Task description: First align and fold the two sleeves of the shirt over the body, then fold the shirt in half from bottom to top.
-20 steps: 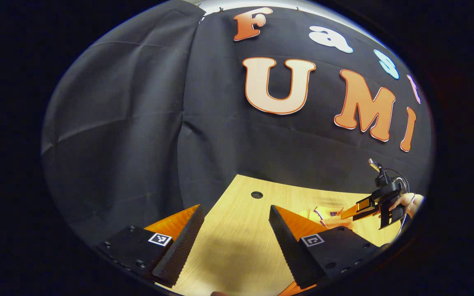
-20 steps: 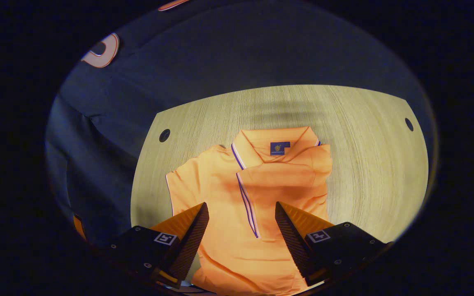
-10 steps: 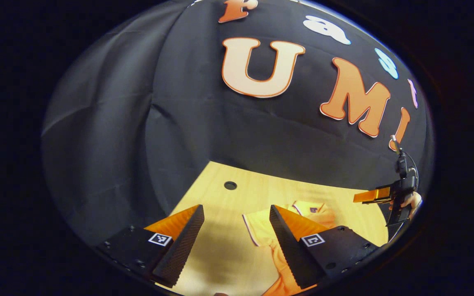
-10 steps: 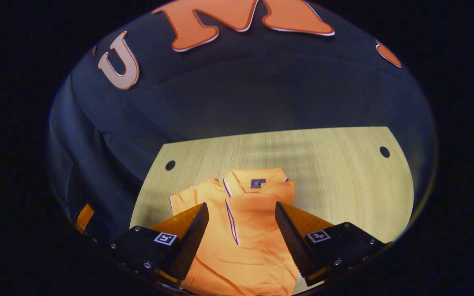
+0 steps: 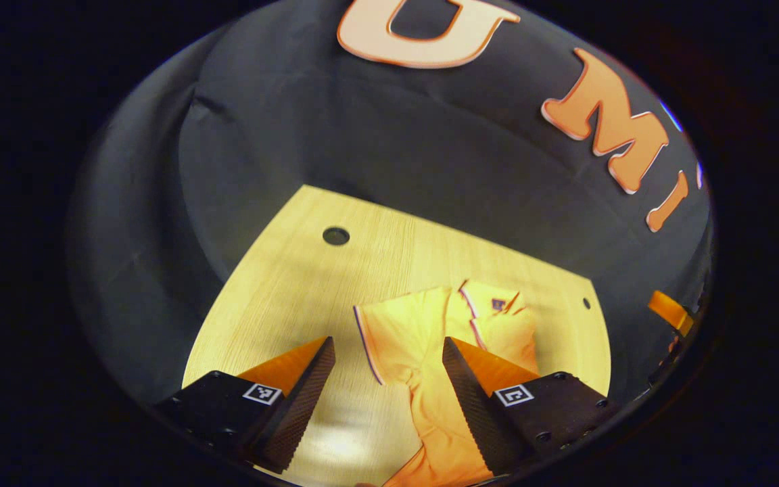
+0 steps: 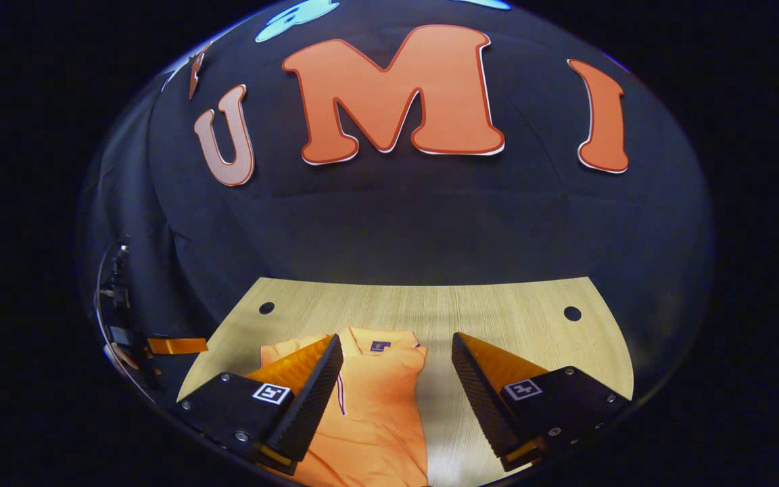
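An orange polo shirt with a striped collar lies flat on the wooden table, collar toward the far wall. One sleeve is folded across the chest; the other sleeve is spread out to the side. In the left gripper view, my left gripper hovers open above that spread sleeve, with nothing between its fingers. My right gripper is open above the shirt's right edge, clear of the cloth. Each gripper also shows small at the edge of the other's view: the right gripper and the left gripper.
The tabletop has a round hole near each far corner. Black cloth walls close in the table behind and at the left. Bare wood lies on either side of the shirt.
The left gripper view has swung down and over, bringing the shirt under its fingers. My right gripper has drawn back from the shirt, so the wall fills more of its view. Both stayed open.
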Action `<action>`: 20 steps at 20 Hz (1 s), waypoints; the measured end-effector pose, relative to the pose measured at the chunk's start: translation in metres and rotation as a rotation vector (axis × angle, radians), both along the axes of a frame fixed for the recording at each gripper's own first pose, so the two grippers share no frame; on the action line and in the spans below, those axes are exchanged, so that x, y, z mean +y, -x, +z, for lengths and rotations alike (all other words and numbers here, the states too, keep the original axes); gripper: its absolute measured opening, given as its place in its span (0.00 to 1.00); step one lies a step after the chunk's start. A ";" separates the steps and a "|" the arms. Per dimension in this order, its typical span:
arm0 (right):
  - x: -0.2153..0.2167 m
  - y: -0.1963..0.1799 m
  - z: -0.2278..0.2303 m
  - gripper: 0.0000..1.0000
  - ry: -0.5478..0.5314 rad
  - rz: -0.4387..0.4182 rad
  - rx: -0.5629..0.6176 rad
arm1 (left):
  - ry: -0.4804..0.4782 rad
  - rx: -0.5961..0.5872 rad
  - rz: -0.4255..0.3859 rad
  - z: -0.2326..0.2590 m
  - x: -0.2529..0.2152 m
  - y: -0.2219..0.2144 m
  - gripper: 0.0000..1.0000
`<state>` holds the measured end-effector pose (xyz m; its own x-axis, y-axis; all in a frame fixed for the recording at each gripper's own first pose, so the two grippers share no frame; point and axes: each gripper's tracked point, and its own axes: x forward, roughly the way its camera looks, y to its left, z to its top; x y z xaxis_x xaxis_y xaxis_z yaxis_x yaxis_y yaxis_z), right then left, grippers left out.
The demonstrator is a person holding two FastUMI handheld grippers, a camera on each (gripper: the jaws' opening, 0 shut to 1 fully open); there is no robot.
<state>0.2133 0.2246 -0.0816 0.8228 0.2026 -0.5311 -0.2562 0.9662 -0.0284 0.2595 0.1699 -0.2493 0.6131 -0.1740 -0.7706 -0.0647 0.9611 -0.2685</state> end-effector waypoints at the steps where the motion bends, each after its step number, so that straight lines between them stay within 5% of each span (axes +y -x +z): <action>1: -0.004 0.003 0.003 0.99 -0.007 -0.002 -0.008 | -0.011 0.045 -0.007 -0.014 -0.002 -0.006 0.98; 7: -0.041 0.015 0.006 0.99 0.020 -0.010 -0.022 | -0.142 0.284 -0.056 -0.090 0.001 -0.021 0.99; 20: -0.095 0.027 -0.016 0.99 -0.022 -0.065 0.048 | -0.197 0.452 0.048 -0.158 -0.002 -0.028 0.99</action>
